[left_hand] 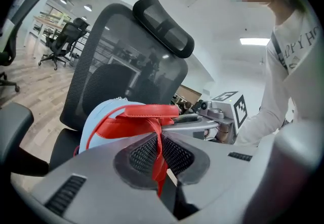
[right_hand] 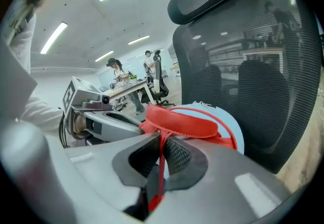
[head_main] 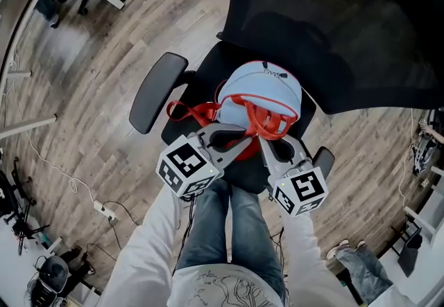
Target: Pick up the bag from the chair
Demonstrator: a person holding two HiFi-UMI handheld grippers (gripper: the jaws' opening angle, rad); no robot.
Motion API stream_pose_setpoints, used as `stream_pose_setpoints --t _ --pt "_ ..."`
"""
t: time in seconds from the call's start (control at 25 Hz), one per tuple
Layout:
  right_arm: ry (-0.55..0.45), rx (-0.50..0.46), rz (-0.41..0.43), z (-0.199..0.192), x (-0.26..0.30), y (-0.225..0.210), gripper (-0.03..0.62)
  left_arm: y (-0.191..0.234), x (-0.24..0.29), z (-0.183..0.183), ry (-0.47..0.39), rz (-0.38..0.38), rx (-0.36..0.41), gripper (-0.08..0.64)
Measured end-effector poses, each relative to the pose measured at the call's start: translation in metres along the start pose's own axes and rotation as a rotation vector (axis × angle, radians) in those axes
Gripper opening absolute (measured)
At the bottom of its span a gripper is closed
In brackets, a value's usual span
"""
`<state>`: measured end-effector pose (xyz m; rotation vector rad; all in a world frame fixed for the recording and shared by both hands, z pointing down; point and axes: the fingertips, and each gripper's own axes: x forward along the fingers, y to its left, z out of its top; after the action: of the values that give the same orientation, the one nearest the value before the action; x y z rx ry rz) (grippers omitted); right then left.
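Fingers (left_hand: 139, 157) of left gripper (left_hand: 159, 154) and right gripper (right_hand: 162, 154) clamp the red straps (left_hand: 147, 117) of the bag (head_main: 260, 91). The thin webbing could slip free, dropping the bag onto the chair (head_main: 159, 87).

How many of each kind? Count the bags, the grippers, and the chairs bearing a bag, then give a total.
bag: 1
gripper: 2, the left gripper and the right gripper
chair bearing a bag: 1
Total: 4
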<state>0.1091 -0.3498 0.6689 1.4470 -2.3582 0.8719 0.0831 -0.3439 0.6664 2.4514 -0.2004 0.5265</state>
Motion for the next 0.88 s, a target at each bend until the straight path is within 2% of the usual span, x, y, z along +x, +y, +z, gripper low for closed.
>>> stream_pose_setpoints --t 0.2,0.44,0.64,0.88 --pt "-0.025 0.043 -0.012 0.013 -0.016 0.014 0.023 -0.023 -0.019 0.015 -0.062 -0.026 -0.02 0.029" --pt "-0.068 0.057 -0.025 0.031 -0.029 0.038 0.021 -0.043 -0.043 0.032 -0.128 -0.017 -0.016 0.029" --pt "-0.076 -0.003 -0.019 0.051 -0.047 0.075 0.021 -0.072 -0.078 0.048 -0.162 -0.018 0.023 0.031" --pt "-0.132 -0.055 -0.006 0.075 -0.076 0.115 0.021 -0.11 -0.113 0.065 -0.234 -0.026 0.064 0.031"
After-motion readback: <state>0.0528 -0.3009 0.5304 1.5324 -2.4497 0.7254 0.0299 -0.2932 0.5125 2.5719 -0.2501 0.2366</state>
